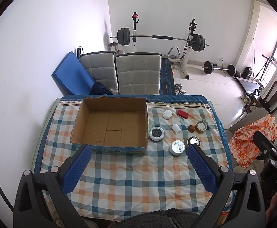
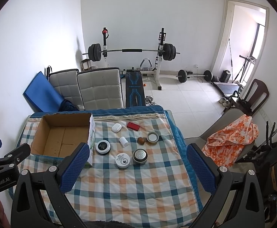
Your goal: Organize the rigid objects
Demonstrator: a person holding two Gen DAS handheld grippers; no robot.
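An empty cardboard box (image 1: 110, 121) (image 2: 62, 134) sits on the left of the checked tablecloth (image 1: 138, 174). To its right lie a black-topped round tin (image 1: 156, 133) (image 2: 103, 146), a white tin (image 1: 177, 147) (image 2: 122, 160), a metal strainer lid (image 1: 193, 141) (image 2: 140, 155), a white cylinder (image 1: 176, 128) (image 2: 123, 141), a white case (image 1: 167, 115) (image 2: 116, 127), a red box (image 1: 182, 113) (image 2: 133, 126), a wooden knob (image 1: 192, 128) (image 2: 141, 141) and a tape roll (image 1: 201, 126) (image 2: 152, 138). My left gripper (image 1: 138, 150) and right gripper (image 2: 136, 148) hang open above the near table, holding nothing.
Two grey padded chairs (image 1: 138, 74) stand behind the table, with a blue mat (image 1: 72, 76) leaning on the wall. A weight bench and barbell rack (image 2: 132, 53) fill the back. A chair with orange cloth (image 2: 231, 138) stands to the right.
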